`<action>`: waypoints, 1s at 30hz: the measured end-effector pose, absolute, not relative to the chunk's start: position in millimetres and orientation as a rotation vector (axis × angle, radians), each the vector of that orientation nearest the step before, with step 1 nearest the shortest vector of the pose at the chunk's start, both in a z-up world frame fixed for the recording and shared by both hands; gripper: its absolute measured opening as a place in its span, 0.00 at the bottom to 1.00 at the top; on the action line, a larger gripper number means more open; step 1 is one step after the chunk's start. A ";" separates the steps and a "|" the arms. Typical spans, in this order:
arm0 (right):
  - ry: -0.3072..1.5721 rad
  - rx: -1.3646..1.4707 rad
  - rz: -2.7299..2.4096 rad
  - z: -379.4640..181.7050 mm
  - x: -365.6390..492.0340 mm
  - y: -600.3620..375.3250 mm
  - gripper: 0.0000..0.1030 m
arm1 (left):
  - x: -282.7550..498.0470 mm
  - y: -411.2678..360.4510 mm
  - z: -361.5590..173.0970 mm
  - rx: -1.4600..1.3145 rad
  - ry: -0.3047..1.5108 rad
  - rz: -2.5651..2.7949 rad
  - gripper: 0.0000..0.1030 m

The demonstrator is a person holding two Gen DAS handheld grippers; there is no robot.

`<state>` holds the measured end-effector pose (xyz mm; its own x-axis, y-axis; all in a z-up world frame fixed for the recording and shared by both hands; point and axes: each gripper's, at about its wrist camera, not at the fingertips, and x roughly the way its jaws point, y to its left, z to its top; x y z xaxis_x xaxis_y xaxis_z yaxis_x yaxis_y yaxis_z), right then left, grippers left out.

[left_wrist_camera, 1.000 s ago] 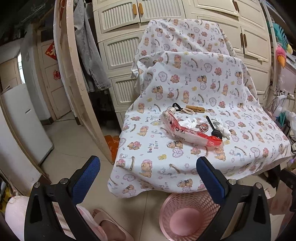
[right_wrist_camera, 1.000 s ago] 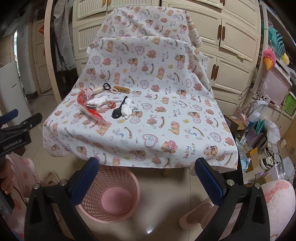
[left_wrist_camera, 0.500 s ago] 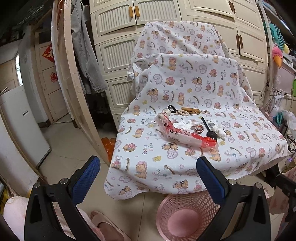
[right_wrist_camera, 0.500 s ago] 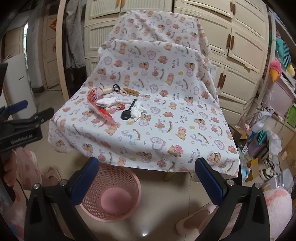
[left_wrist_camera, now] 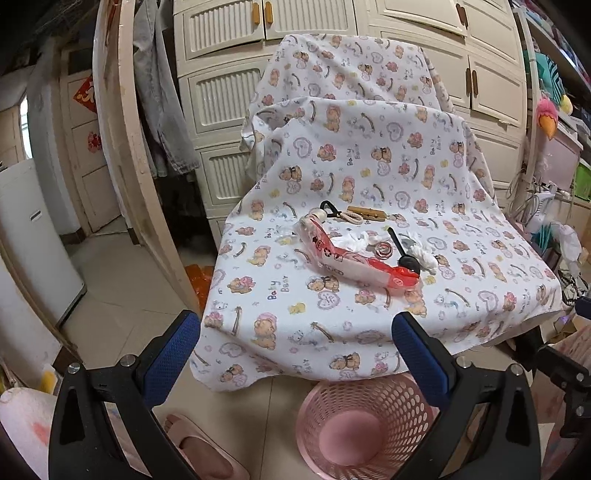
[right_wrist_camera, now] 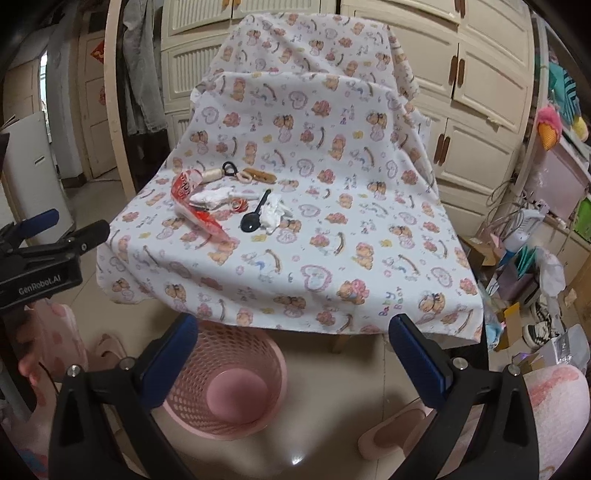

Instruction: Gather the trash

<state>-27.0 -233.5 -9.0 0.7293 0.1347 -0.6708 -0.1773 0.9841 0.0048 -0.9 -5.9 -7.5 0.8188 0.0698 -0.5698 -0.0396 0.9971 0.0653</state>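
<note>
**Pink basket waits below a cloth strewn with litter**

Bear-print white cloth point(right_wrist_camera: 332, 229) covers a raised surface and drapes up over something behind it. A small cluster of items lies toward the cloth's left side. A red and white plastic wrapper point(left_wrist_camera: 354, 262) stretches across the cluster. Just beside it sit a crumpled white tissue point(right_wrist_camera: 212, 195), a black plastic spoon point(right_wrist_camera: 255, 218) and a second wad of white paper point(right_wrist_camera: 273, 214) touching the spoon. A small spool with a black loop point(right_wrist_camera: 221, 170) and a tan wooden clip point(right_wrist_camera: 260, 175) lie just behind them.

On the tiled floor, at the front edge of the cloth, stands a pink mesh wastebasket point(right_wrist_camera: 225, 384); nothing shows inside it.

The left gripper point(left_wrist_camera: 295, 354) and the right gripper point(right_wrist_camera: 293, 352) both hover low in front of the cloth, above the floor and well apart from the litter. Each has its blue-padded jaws spread wide, holding nothing. From the right view, the left gripper appears at the far left edge. Cream cupboard doors point(left_wrist_camera: 258, 22) fill the background.
</note>
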 end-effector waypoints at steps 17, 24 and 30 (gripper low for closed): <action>0.726 0.024 0.315 41.9 58.7 -236.1 0.44 | 89.8 6.9 22.7 0.003 0.758 -0.016 0.95; 0.887 0.109 0.312 -29.5 89.7 -233.9 0.31 | 110.3 26.2 -38.0 -0.203 0.883 -0.008 0.95; 0.845 0.112 0.305 -27.8 101.5 -230.3 0.31 | 132.1 15.1 -31.1 -0.197 0.817 -0.040 0.95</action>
